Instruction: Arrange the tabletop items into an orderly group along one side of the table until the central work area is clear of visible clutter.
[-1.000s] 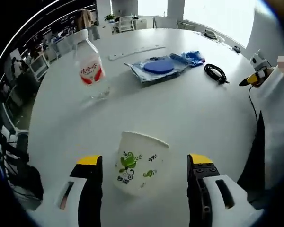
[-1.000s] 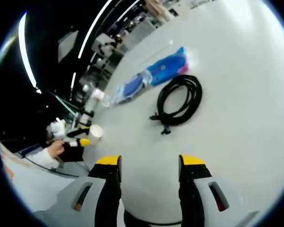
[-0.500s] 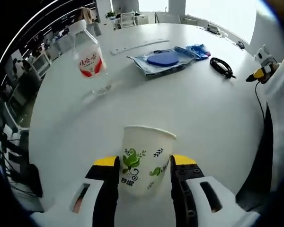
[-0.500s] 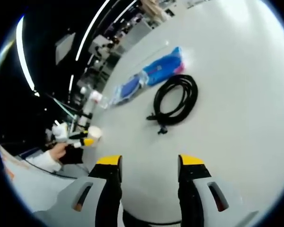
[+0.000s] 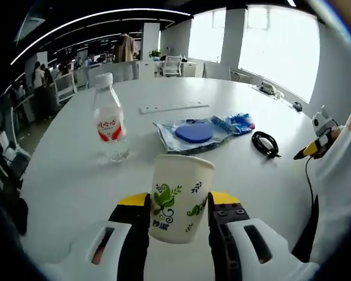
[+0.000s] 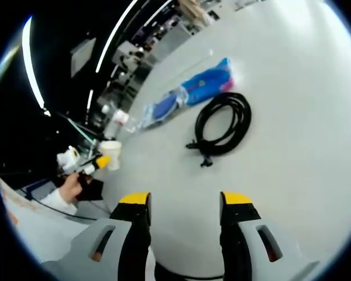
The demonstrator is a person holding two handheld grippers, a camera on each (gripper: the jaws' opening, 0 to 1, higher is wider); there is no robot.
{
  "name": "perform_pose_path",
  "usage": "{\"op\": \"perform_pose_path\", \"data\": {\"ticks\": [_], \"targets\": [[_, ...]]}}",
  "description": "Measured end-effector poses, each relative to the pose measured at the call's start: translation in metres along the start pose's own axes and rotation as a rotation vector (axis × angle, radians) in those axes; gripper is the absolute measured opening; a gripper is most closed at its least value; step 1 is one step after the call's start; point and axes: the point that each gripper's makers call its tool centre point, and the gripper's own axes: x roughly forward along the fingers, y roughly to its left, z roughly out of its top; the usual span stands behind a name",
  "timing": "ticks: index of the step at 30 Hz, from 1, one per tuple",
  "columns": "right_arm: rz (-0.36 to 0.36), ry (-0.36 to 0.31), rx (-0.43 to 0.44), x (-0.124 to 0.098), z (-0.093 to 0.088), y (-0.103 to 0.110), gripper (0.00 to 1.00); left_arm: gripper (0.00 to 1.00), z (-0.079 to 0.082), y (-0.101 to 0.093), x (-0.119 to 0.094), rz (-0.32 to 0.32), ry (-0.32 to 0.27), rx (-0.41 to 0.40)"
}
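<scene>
Left gripper (image 5: 178,205): jaws clamped on the paper cup (image 5: 179,198), raised off the surface (image 5: 70,175).
Right gripper (image 6: 184,205): jaws apart, empty, near the black cable (image 6: 222,123).
Advice: hold the cup upright, squeeze gently, set beside the bottle (image 5: 109,124).

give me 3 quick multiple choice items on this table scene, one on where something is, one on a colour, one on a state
1. Where is the cup?
A. between the left tongs' jaws
B. lying beside the cable
C. on top of the bottle

2. What colour is the coiled cable?
A. white
B. black
C. red

3. What state are the right tongs in?
A. shut on the cable
B. shut on the bottle
C. open, holding nothing

Answers:
1. A, both yellow-tipped jaws press the cup's sides in the left gripper view.
2. B, the coil is dark against the white table.
3. C, bare table shows between the spread jaws.
</scene>
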Motion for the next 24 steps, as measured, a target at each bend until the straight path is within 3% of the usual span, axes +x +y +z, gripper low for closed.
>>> {"op": "perform_pose_path", "data": {"ticks": [1, 4, 7, 15, 20, 24], "targets": [[0.001, 0.0, -0.002, 0.0, 0.0, 0.0, 0.45, 0.38, 0.002, -0.005, 0.002, -0.006, -0.002, -0.013], [0.006, -0.002, -0.008, 0.0, 0.002, 0.003, 0.45, 0.38, 0.027, -0.028, 0.007, -0.047, -0.109, -0.065], [0.015, -0.004, -0.013, 0.001, 0.004, 0.007, 0.45, 0.38, 0.044, -0.046, 0.011, -0.06, -0.178, -0.098], [0.083, -0.049, -0.016, 0.004, 0.024, 0.033, 0.46, 0.38, 0.066, -0.094, 0.021, -0.142, -0.254, -0.147], [0.153, -0.097, -0.016, 0.002, 0.044, 0.06, 0.46, 0.39, 0.08, -0.118, 0.015, -0.192, -0.316, -0.213], [0.201, -0.12, -0.042, 0.003, 0.058, 0.085, 0.48, 0.39, 0.085, -0.135, 0.018, -0.215, -0.33, -0.21]]}}
